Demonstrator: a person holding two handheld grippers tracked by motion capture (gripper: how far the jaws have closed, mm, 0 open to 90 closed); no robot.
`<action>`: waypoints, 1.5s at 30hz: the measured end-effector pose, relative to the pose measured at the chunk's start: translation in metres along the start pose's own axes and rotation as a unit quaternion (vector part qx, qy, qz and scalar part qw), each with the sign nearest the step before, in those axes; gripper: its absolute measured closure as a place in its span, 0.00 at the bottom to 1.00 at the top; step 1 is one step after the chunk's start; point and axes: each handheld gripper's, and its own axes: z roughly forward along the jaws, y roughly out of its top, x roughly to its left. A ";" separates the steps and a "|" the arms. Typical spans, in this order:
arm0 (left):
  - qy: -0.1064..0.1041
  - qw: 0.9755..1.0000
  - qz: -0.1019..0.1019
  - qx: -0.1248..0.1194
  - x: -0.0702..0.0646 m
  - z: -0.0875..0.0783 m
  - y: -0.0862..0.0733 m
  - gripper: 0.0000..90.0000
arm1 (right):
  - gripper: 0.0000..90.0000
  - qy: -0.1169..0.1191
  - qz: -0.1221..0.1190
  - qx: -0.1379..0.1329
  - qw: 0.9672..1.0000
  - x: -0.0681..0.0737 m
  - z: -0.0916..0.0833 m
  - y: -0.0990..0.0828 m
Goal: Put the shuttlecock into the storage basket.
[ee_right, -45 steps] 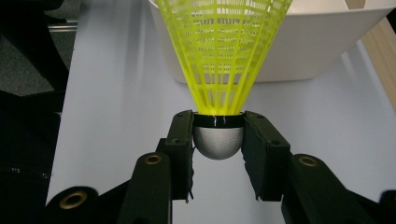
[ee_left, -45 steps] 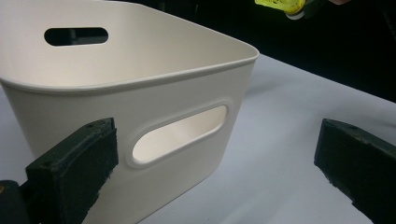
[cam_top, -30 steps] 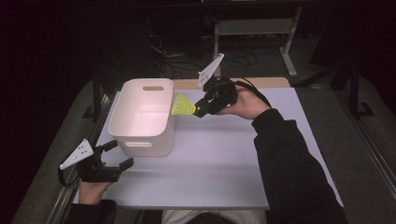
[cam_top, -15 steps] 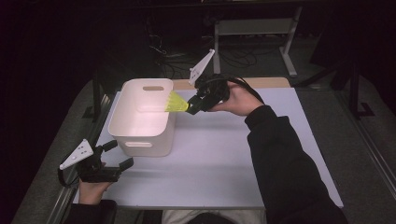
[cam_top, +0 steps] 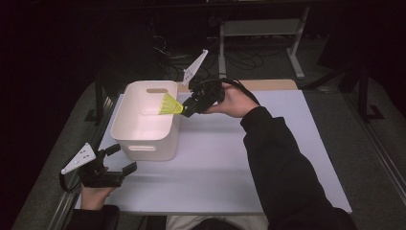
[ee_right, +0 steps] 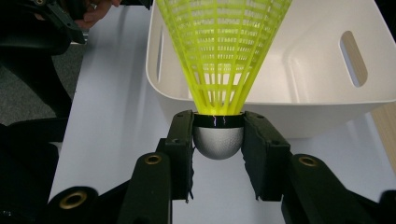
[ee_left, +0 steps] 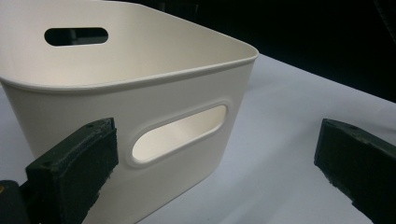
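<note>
Working over the white counter (cam_top: 268, 158), we hold the neon-yellow plastic shuttlecock (cam_top: 169, 105) above the white plastic bin's (cam_top: 143, 143) rim, right gripper (ee_right: 218, 140) fingers clamped on its cork, left gripper (cam_top: 117, 163) fingers apart; releasing here might bounce it outside.

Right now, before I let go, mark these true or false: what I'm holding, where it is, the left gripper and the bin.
1. The right gripper is shut on the shuttlecock at its cork. True.
2. The shuttlecock already lies on the bin's floor. False: it is held at the bin rim, its skirt pointing over the inside.
3. The left gripper holds the bin's handle. False: it is open, beside the bin, gripping nothing.
4. The bin stands upright on the table. True.
</note>
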 end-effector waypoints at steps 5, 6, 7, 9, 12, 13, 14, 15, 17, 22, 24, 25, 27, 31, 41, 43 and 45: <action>0.000 1.000 0.000 0.000 0.000 0.000 0.000 0.00 | 0.70 0.003 -0.004 0.002 1.000 0.000 0.008 0.006; 0.000 1.000 0.000 0.000 0.000 0.000 0.000 0.00 | 0.70 0.003 -0.004 0.002 1.000 0.000 0.008 0.006; 0.000 1.000 0.000 0.000 0.000 0.000 0.000 0.00 | 0.70 0.005 -0.003 0.004 1.000 -0.001 0.011 0.007; 0.000 1.000 0.000 0.000 0.000 0.000 0.000 0.00 | 0.70 0.005 -0.003 0.004 1.000 -0.001 0.012 0.008; 0.001 1.000 0.000 0.000 0.000 0.000 0.000 0.00 | 0.70 0.008 -0.003 0.005 1.000 -0.002 0.016 0.011; 0.000 1.000 0.000 0.000 0.000 0.000 0.000 0.00 | 0.70 0.009 -0.003 0.005 1.000 -0.002 0.017 0.012; 0.000 1.000 0.000 0.000 0.000 0.000 0.000 0.00 | 0.70 0.011 -0.005 0.005 1.000 -0.002 0.018 0.013; 0.000 1.000 0.000 0.000 0.000 0.000 0.000 0.00 | 0.70 0.013 -0.006 0.002 1.000 -0.002 0.019 0.014; 0.000 1.000 0.000 0.000 0.000 0.000 0.000 0.00 | 0.70 0.015 -0.007 0.000 1.000 -0.002 0.021 0.017; 0.000 1.000 0.000 0.000 0.000 0.000 0.000 0.00 | 0.70 0.019 -0.008 0.002 1.000 -0.002 0.027 0.021; 0.000 1.000 0.000 0.000 0.000 0.000 0.000 0.00 | 0.70 0.021 -0.008 0.004 1.000 -0.003 0.029 0.022; 0.000 1.000 0.000 0.000 0.000 0.000 0.000 0.00 | 0.70 0.023 -0.006 0.005 1.000 -0.003 0.030 0.023; 0.000 1.000 0.000 0.000 0.000 0.000 0.000 0.00 | 0.70 0.023 -0.006 0.005 1.000 -0.003 0.031 0.023; 0.000 1.000 0.000 0.000 0.000 0.000 0.000 0.00 | 0.70 0.027 -0.001 0.004 1.000 -0.006 0.037 0.026; 0.001 1.000 0.000 0.000 0.001 0.000 0.000 0.00 | 0.70 0.033 -0.004 0.010 0.999 -0.006 0.049 0.031; 0.001 1.000 -0.001 0.000 0.001 0.000 0.000 0.00 | 0.70 0.033 -0.004 0.010 0.999 -0.006 0.050 0.032; 0.001 1.000 -0.001 -0.001 0.001 0.000 0.000 0.00 | 0.70 0.036 -0.005 0.010 0.999 -0.006 0.054 0.034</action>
